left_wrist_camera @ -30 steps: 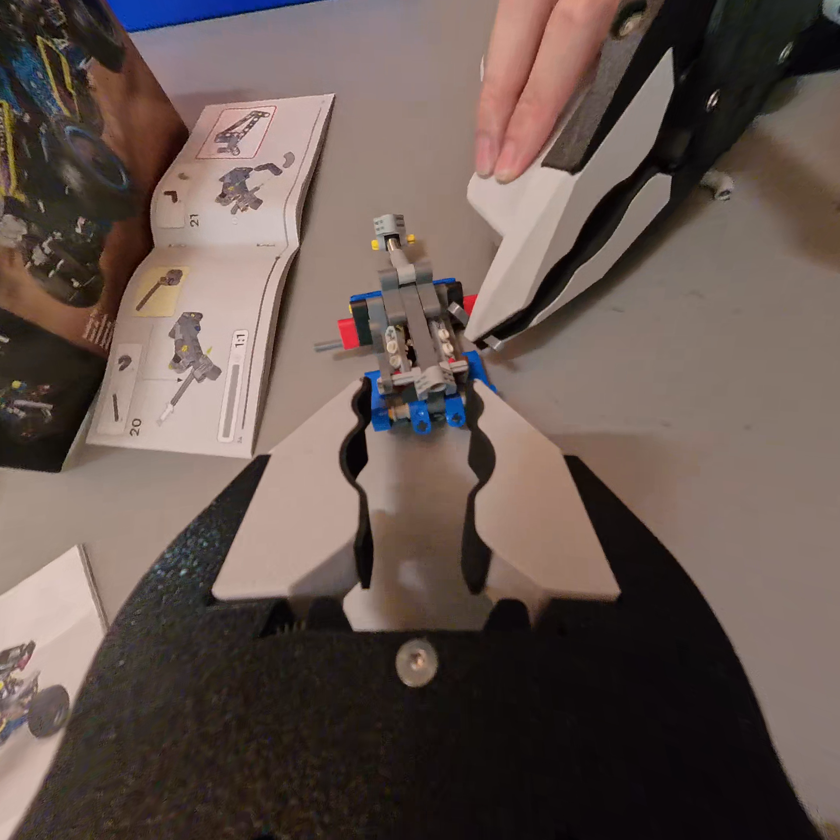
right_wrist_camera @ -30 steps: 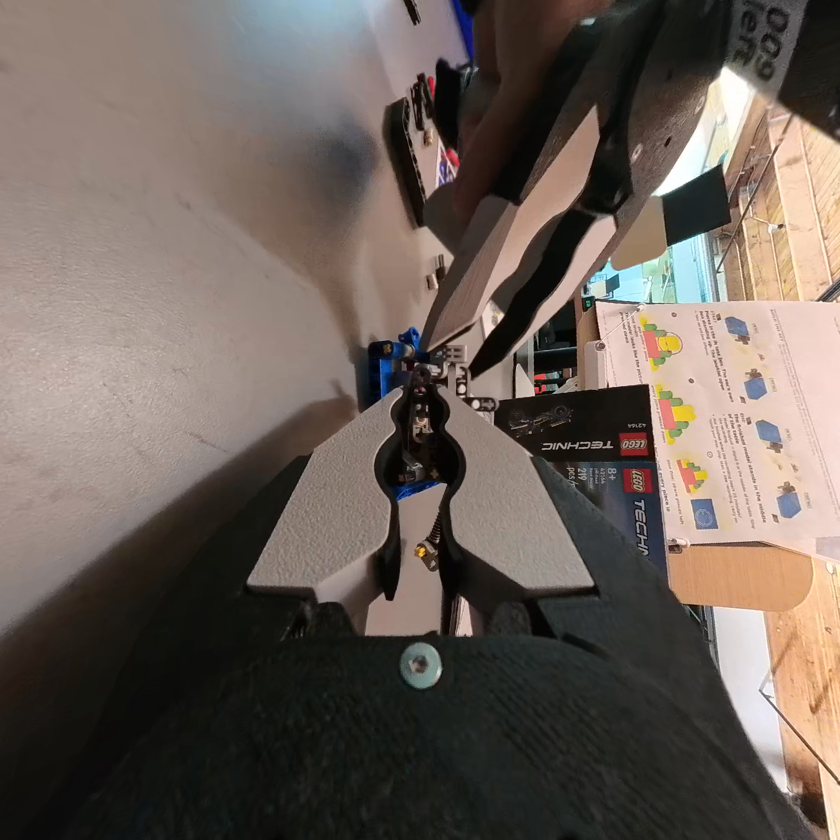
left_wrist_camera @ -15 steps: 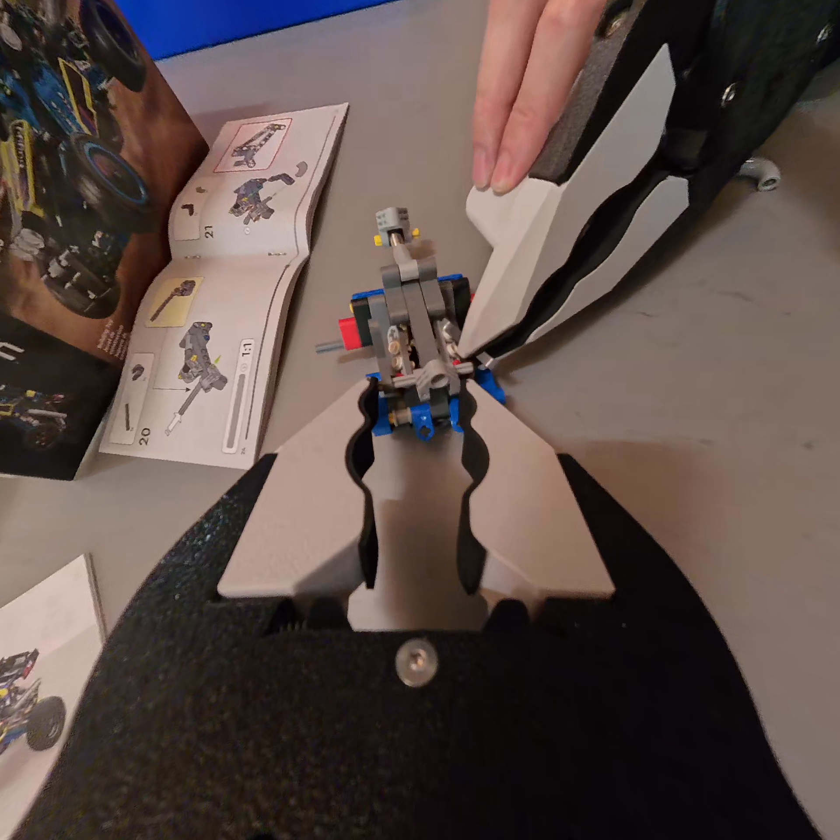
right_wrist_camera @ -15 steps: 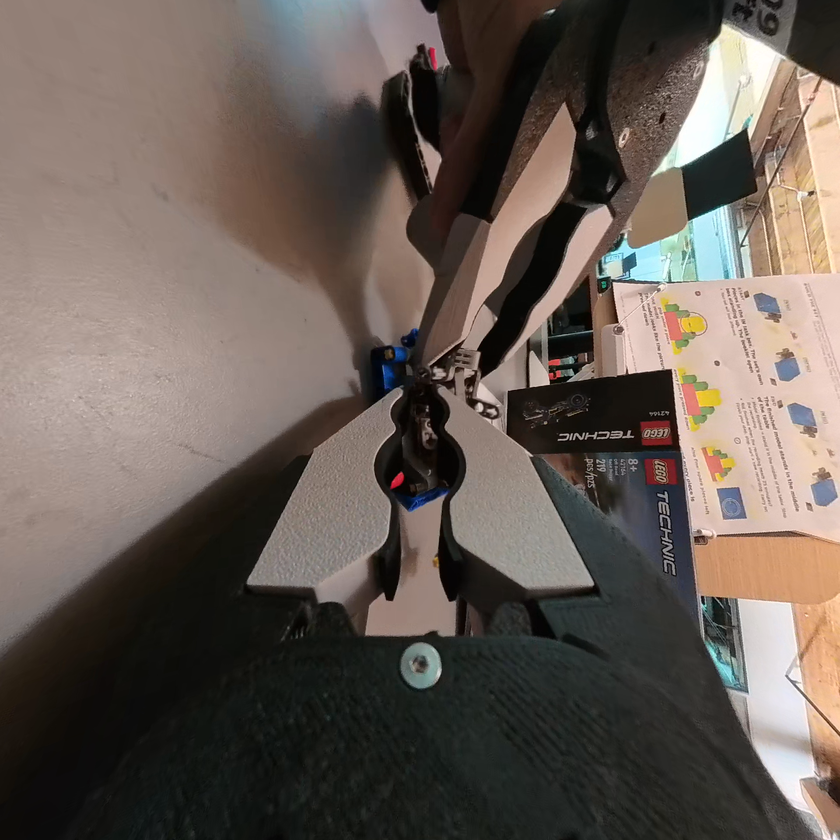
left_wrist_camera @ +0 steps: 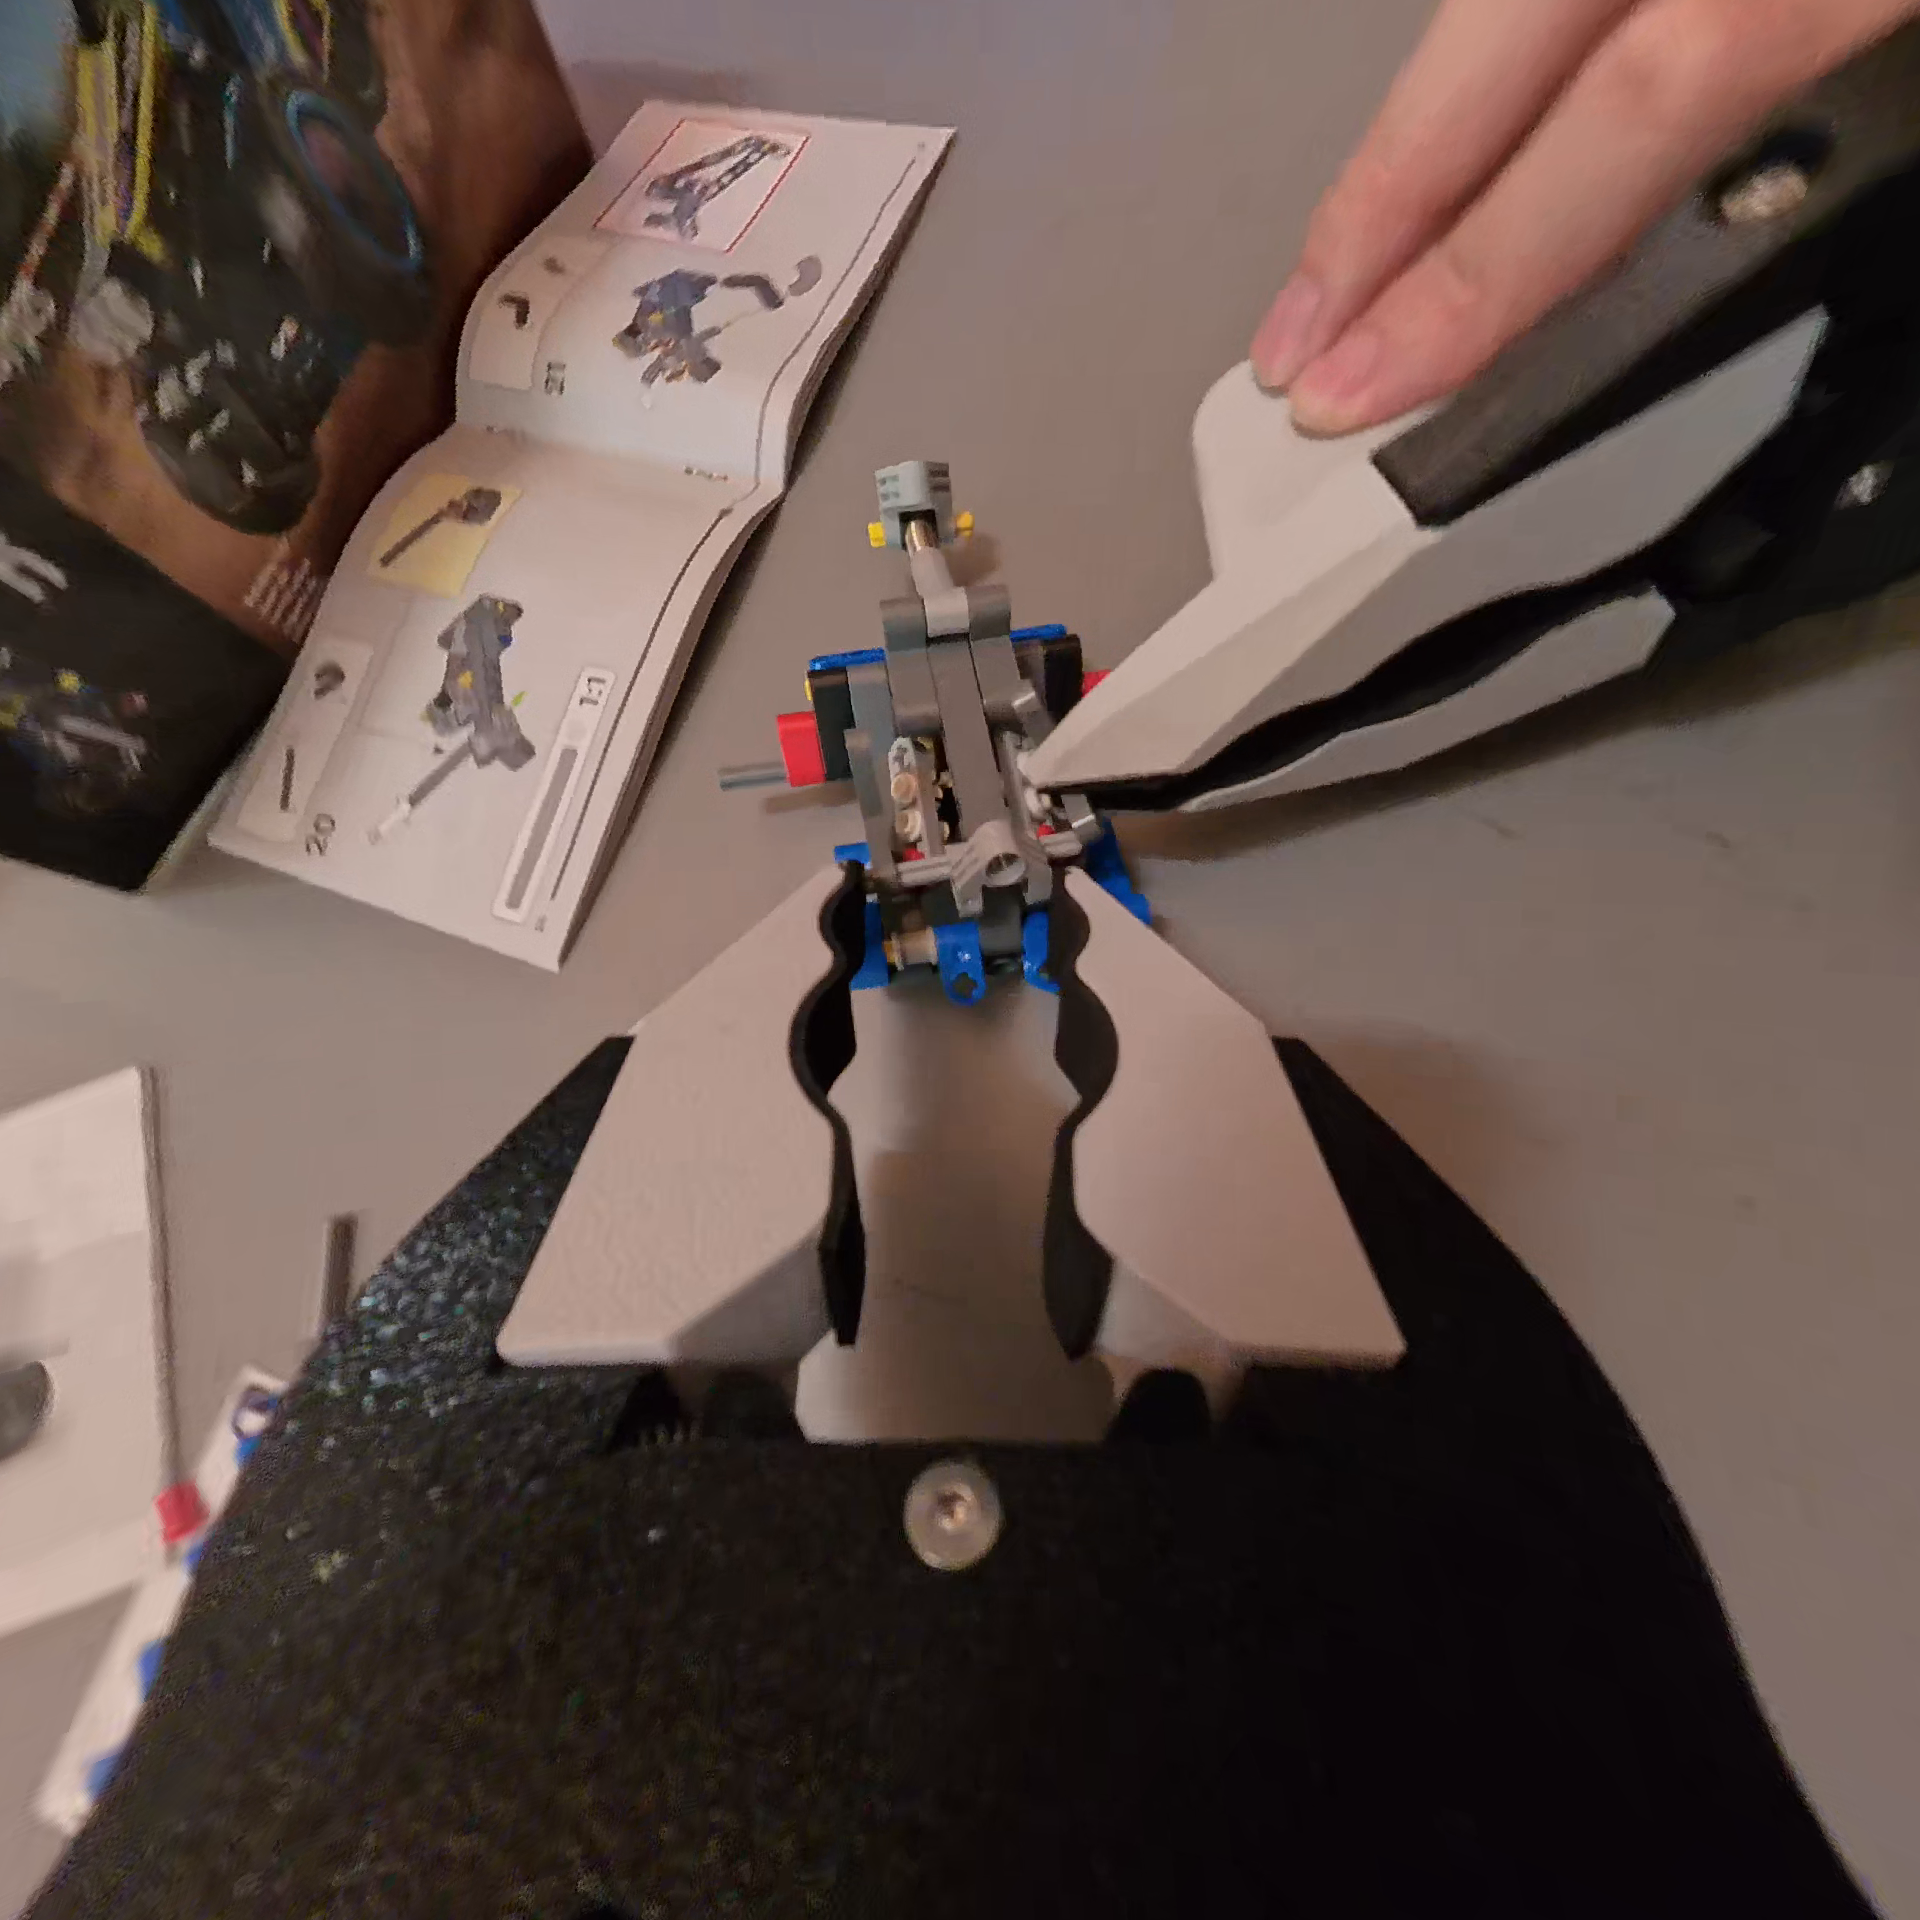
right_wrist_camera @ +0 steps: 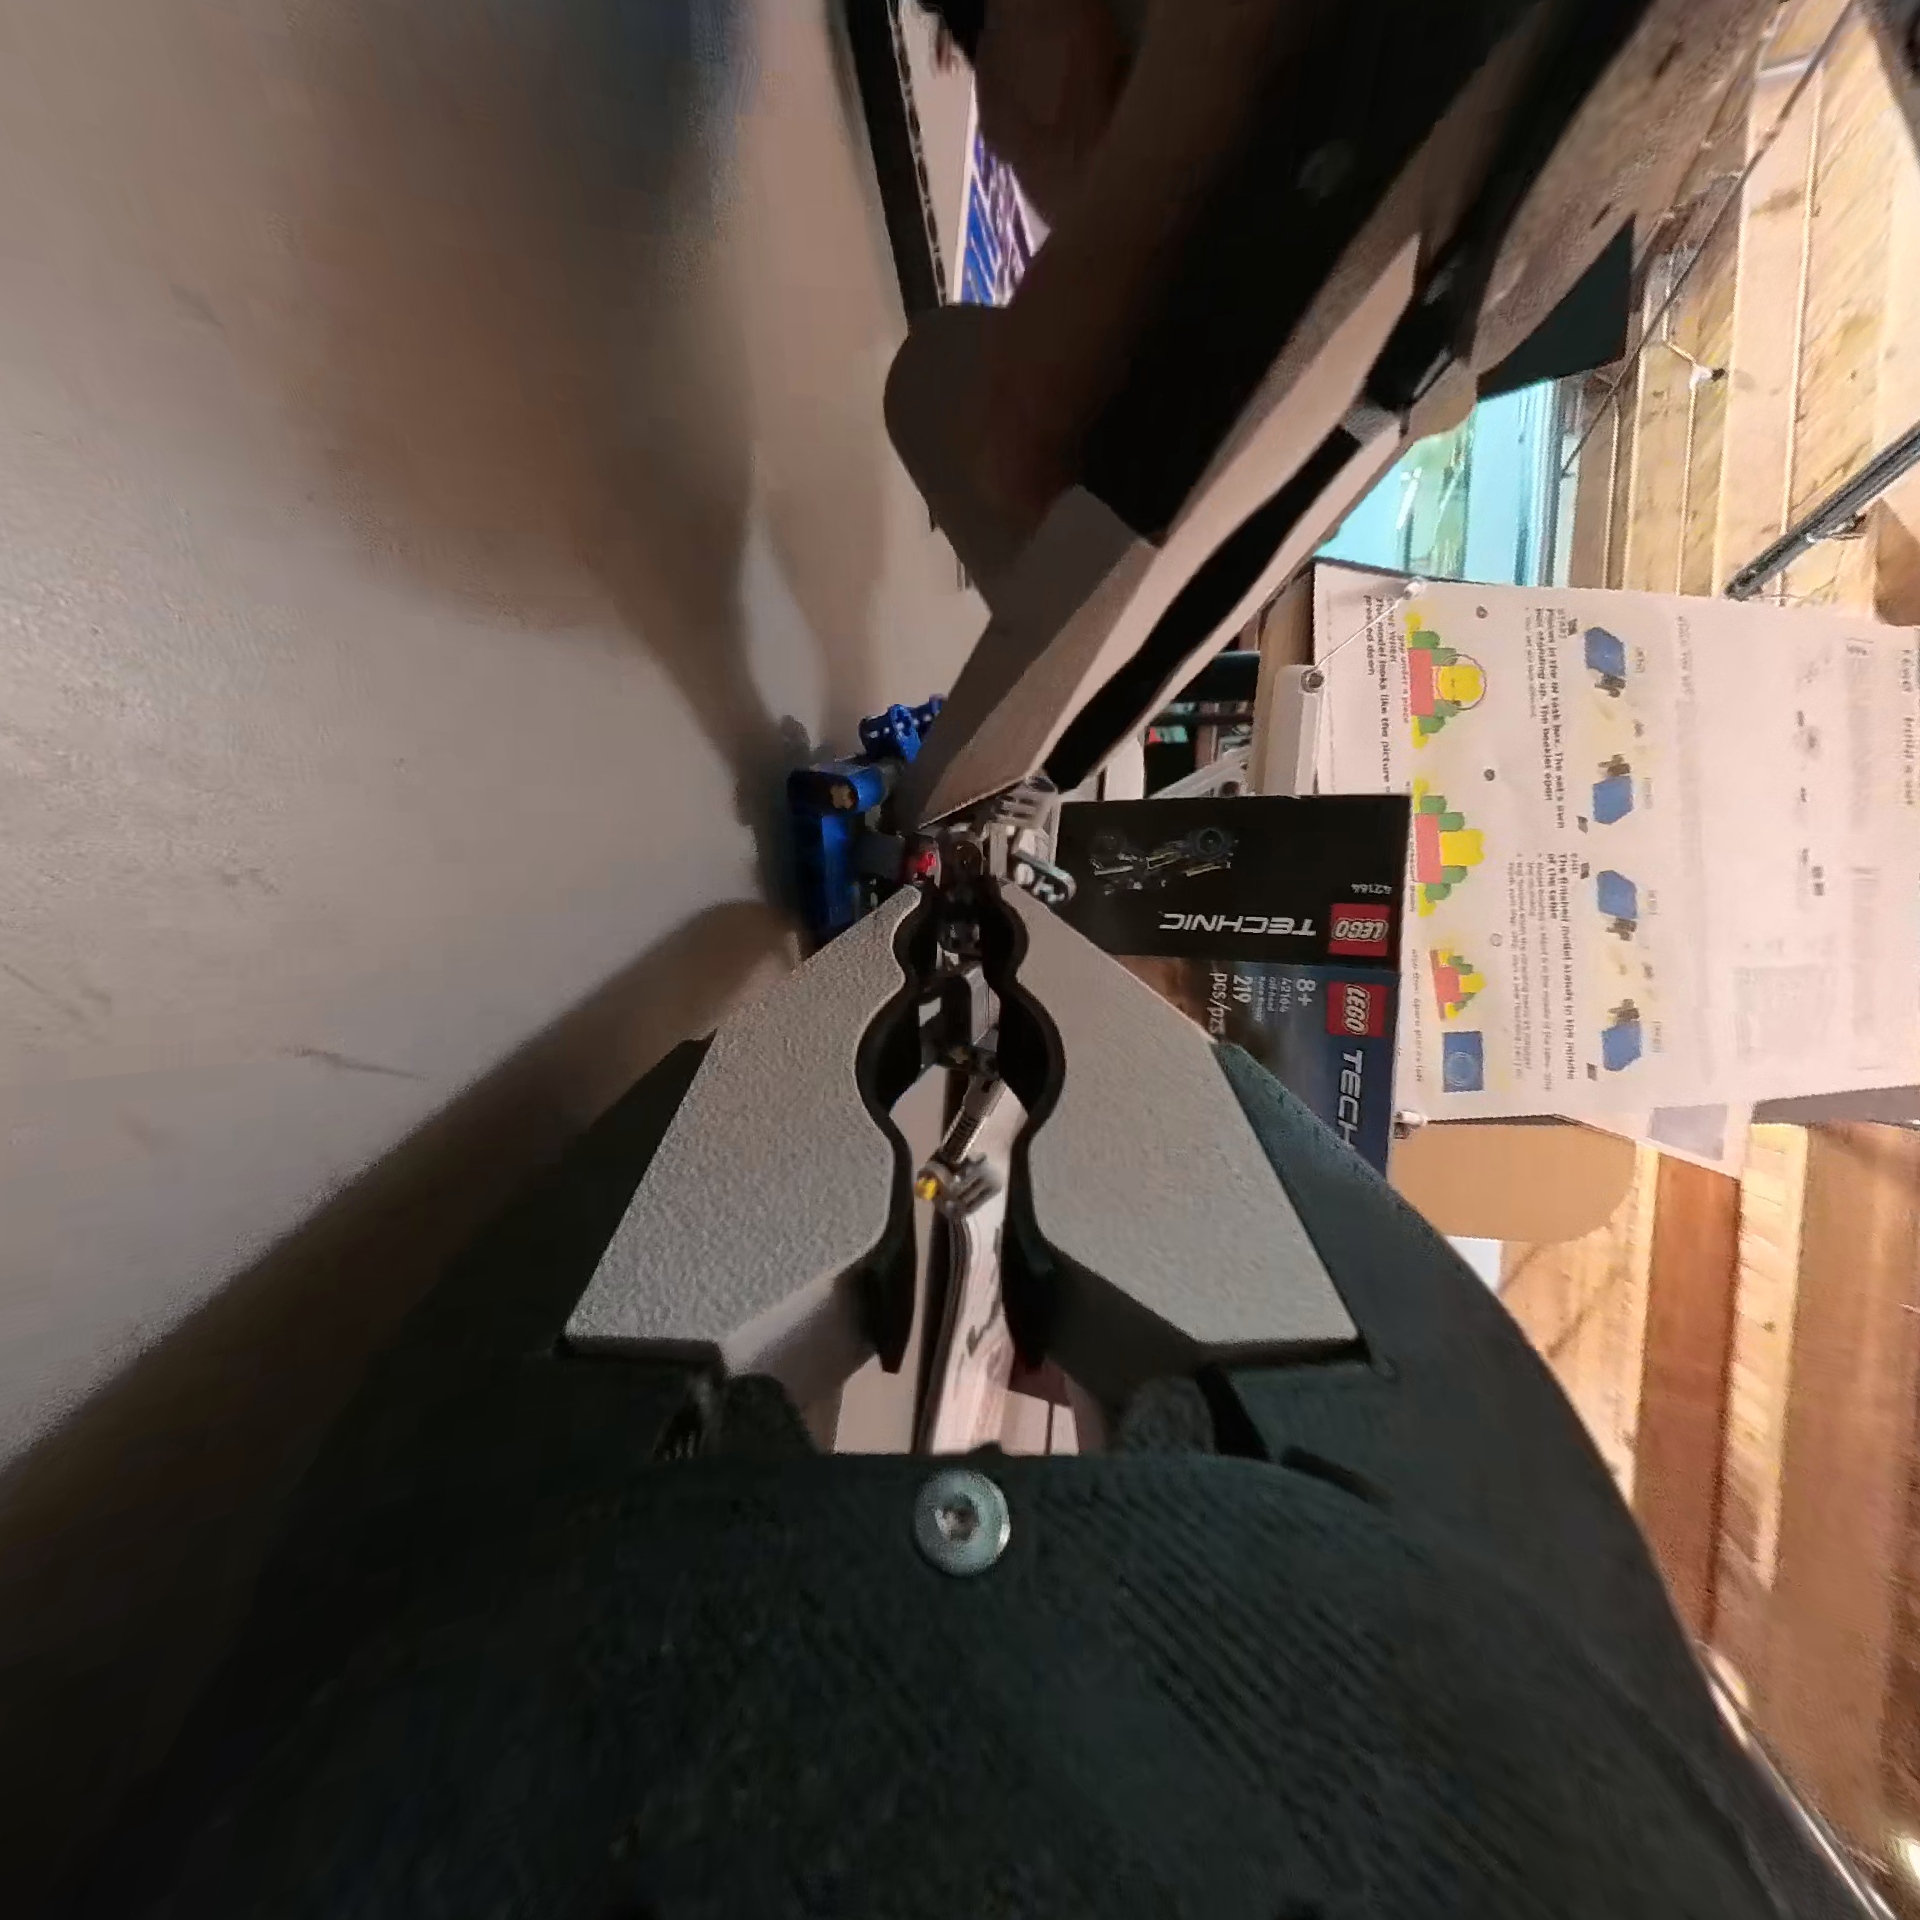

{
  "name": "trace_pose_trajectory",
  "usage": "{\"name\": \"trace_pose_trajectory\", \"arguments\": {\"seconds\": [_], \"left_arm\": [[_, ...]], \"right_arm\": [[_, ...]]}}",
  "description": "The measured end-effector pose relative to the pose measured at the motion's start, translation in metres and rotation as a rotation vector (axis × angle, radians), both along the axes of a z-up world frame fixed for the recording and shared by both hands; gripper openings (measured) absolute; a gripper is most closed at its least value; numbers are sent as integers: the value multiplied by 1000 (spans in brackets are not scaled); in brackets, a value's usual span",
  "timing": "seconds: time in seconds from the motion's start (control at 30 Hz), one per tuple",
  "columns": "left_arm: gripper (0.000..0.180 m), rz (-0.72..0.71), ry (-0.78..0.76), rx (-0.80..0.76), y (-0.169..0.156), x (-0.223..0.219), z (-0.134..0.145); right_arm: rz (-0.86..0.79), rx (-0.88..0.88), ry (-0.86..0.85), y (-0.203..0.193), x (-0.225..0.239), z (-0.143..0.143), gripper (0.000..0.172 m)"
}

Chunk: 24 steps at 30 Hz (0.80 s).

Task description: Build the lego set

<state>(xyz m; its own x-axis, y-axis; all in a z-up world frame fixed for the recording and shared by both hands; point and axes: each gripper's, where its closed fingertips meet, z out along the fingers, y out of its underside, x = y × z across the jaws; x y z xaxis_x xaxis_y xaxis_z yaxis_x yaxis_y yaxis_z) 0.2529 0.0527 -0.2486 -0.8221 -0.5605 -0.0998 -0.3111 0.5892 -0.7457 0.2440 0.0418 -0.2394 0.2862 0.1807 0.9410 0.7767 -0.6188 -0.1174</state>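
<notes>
Left hand-held gripper (left_wrist_camera: 951, 940) clamps brick model (left_wrist_camera: 940, 790); right hand-held gripper (right_wrist_camera: 961, 914) pinches small part, blurred.

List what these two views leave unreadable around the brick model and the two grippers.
- Right gripper, left wrist view: its tips close on something small at the brick model; that part is too small to name.
- Brick model, right wrist view: mostly hidden behind the two grippers' fingers; only a blue edge shows.
- Left gripper: pad contact with the model's blue base is shadowed.
- Open booklet, printed box: motion-blurred.
- Hand: cut by the frame edge.
</notes>
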Motion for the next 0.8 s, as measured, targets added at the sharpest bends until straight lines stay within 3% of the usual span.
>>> {"name": "trace_pose_trajectory", "arguments": {"seconds": [0.33, 0.63, 0.8], "left_arm": [[31, 213, 113, -59, 1, -3, 0], [31, 348, -2, 40, 0, 2, 0], [30, 417, -5, 29, 0, 4, 0]], "right_arm": [[-75, -27, -82, -2, 2, 1, 5], [-160, -21, 12, -3, 9, -4, 4], [-203, -63, -50, -4, 12, -5, 4]]}}
